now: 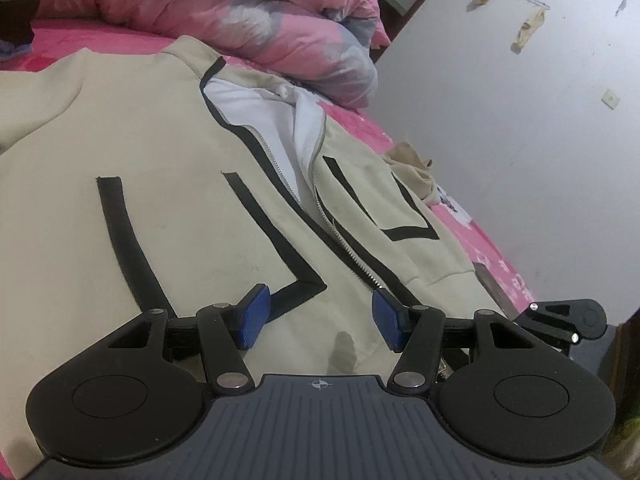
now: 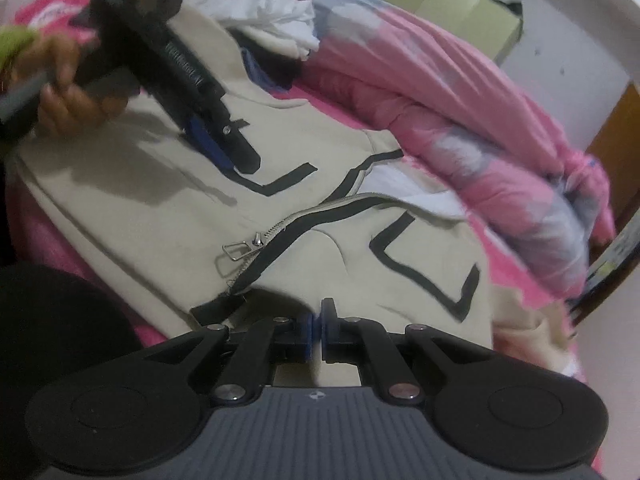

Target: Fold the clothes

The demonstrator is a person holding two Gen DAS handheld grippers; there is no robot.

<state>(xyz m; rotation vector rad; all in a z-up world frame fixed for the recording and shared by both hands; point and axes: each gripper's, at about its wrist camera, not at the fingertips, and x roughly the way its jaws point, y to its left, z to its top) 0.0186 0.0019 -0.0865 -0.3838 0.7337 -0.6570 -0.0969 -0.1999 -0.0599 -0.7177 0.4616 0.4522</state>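
Note:
A beige zip jacket (image 1: 168, 168) with black stripes lies front up on the pink bed (image 1: 360, 124), its zipper (image 2: 280, 232) partly undone over a white lining. My left gripper (image 1: 320, 316) hovers open over the jacket's lower front, nothing between its blue pads (image 1: 254, 316). In the right wrist view a hand (image 2: 68, 96) holds that left gripper (image 2: 236, 152) above the jacket's far side. My right gripper (image 2: 316, 328) sits at the jacket's hem beside the zipper's end, pads pressed together on the beige cloth edge.
A bunched pink quilt (image 2: 460, 112) lies along the far side of the bed. White clothes (image 2: 272, 12) are piled behind the jacket. Another beige garment (image 1: 416, 168) lies near the white wall (image 1: 520, 140). A dark-clothed leg (image 2: 52, 328) is at the bed's near edge.

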